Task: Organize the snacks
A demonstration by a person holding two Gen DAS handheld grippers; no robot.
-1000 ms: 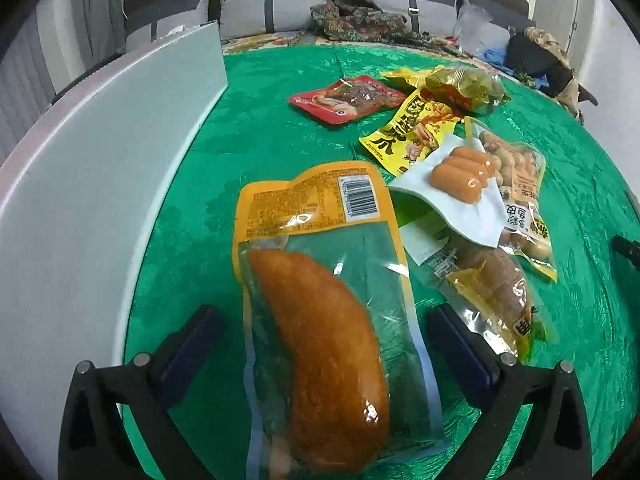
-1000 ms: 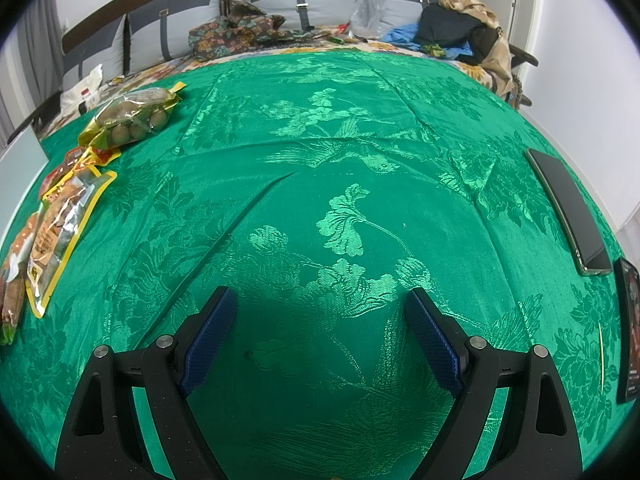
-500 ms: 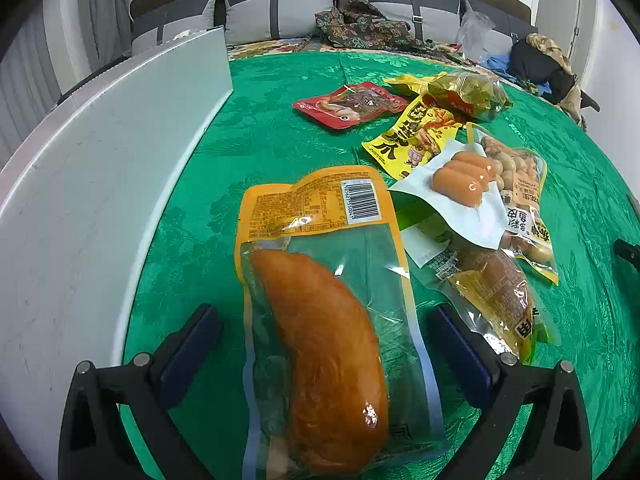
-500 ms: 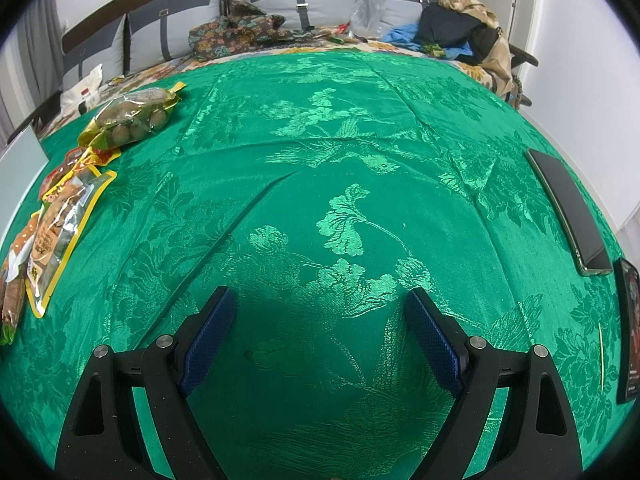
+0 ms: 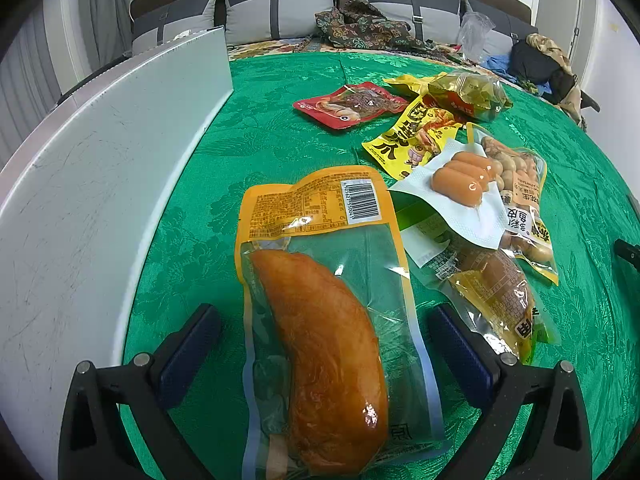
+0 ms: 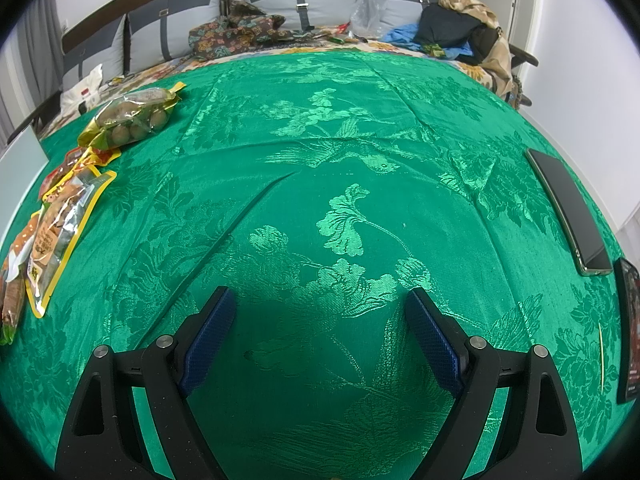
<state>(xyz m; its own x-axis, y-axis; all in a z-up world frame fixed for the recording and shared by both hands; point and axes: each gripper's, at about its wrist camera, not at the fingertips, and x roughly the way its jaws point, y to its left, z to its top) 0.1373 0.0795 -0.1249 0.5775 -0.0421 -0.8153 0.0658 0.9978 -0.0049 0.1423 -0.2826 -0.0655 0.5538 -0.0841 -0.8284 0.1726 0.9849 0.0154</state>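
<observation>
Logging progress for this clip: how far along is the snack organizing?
Nothing looks sorted yet: the snack packets lie loose on the green tablecloth. In hand: the left tongs are open around the chicken packet, not closed. The right tongs are open over bare cloth. Every packet is left to do.

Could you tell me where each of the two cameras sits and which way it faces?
Left wrist: on the left tool, low over the green tablecloth, looking forward at a chicken packet between its open fingers; white box alongside.
Right wrist: on the right tool, looking across bare cloth toward a phone; only its open fingers show.
Shared: the tablecloth, the bag of eggs, and the sofa behind.
</observation>
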